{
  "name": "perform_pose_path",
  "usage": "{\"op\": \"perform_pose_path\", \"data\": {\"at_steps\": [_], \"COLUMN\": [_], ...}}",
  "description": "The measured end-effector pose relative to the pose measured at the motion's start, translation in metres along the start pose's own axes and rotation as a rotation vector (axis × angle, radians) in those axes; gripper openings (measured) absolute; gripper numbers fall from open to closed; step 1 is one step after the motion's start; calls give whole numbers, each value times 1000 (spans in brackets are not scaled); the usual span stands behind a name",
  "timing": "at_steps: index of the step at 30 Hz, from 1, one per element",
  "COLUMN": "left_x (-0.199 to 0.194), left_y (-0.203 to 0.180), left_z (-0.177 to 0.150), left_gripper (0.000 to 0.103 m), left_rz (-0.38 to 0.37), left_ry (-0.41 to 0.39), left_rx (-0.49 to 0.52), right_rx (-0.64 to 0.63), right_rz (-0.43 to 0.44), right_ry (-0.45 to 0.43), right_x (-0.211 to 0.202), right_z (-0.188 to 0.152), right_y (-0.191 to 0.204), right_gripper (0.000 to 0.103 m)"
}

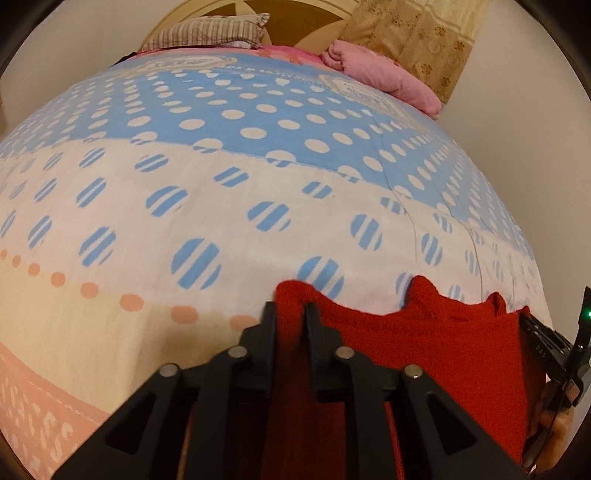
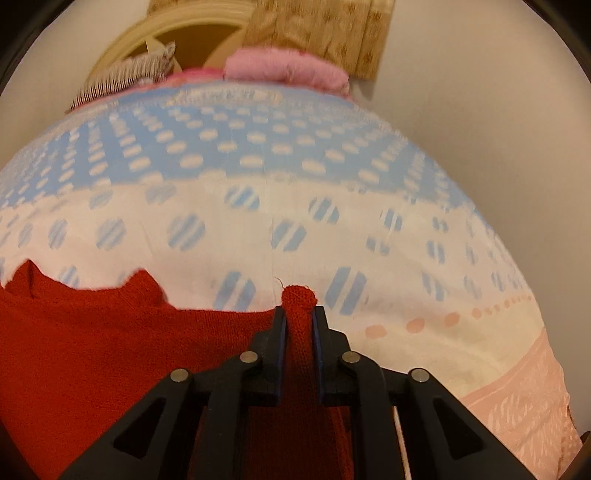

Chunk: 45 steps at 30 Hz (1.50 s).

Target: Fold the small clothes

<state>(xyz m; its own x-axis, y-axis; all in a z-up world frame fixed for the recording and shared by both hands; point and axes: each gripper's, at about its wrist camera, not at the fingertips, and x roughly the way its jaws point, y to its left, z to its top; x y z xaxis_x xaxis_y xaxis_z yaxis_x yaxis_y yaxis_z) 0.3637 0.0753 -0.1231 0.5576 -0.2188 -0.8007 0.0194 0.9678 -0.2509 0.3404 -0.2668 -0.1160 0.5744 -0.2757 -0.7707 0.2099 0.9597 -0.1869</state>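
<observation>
A small red knit garment (image 1: 424, 354) hangs stretched between my two grippers above the bed. My left gripper (image 1: 290, 310) is shut on one top corner of it, red cloth bunched between the fingers. My right gripper (image 2: 299, 314) is shut on the other top corner, a red nub poking out past the tips. In the right wrist view the garment (image 2: 92, 354) spreads to the left. The right gripper's body (image 1: 546, 347) shows at the far right of the left wrist view. The garment's lower part is hidden below the grippers.
The bed is covered by a sheet (image 1: 258, 177) with blue dots, striped dots and a pink border. At the head lie a striped pillow (image 1: 210, 31) and a rolled pink blanket (image 1: 384, 70). A patterned curtain (image 1: 417, 33) and plain walls stand behind.
</observation>
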Motion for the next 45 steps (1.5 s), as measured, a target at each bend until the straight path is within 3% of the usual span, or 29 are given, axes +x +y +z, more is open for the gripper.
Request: {"op": "perform_pose_path", "data": {"at_steps": [1, 2, 4, 6, 9, 11, 14, 19, 26, 27, 28, 29, 34, 42, 45], "left_x": [-4, -12, -31, -55, -81, -94, -111, -120, -114, -113, -111, -111, -108, -104, -103], "left_y": [2, 4, 7, 10, 18, 21, 22, 10, 9, 9, 9, 8, 8, 3, 4], "left_z": [2, 3, 2, -8, -33, -51, -84, -127, -151, -154, -155, -155, -159, -161, -160], "left_gripper": [26, 29, 34, 50, 51, 51, 51, 55, 60, 60, 60, 60, 60, 65, 67], "left_rz": [-1, 1, 2, 11, 8, -30, -81, -63, -83, -79, -71, -71, -63, -33, -42], "left_ry": [2, -8, -55, -93, -120, -113, -109, -111, -78, -80, -79, -78, -88, -94, -95], "left_rx": [2, 6, 30, 95, 134, 125, 112, 133, 60, 62, 65, 64, 77, 111, 108], "right_rx": [12, 26, 85, 179, 253, 263, 309, 340, 362, 340, 310, 285, 214, 205, 229], "right_rz": [-10, -17, 20, 69, 59, 57, 127, 229, 303, 287, 273, 274, 200, 211, 129], "right_ry": [3, 2, -19, -118, -169, -156, -114, -44, 21, 17, 10, 13, 18, 34, -3], "right_x": [-1, -3, -19, -53, -91, -110, -131, -148, -132, -132, -134, -136, -141, -148, -172], "right_z": [0, 0, -4, -16, -40, -63, -105, -168, -184, -184, -184, -184, -194, -195, -202], "right_y": [-3, -6, -24, -52, -87, -104, -122, -118, -86, -80, -74, -70, -58, -70, -74], "right_gripper": [37, 43, 45, 45, 45, 45, 45, 45, 45, 38, 16, 11, 11, 12, 12]}}
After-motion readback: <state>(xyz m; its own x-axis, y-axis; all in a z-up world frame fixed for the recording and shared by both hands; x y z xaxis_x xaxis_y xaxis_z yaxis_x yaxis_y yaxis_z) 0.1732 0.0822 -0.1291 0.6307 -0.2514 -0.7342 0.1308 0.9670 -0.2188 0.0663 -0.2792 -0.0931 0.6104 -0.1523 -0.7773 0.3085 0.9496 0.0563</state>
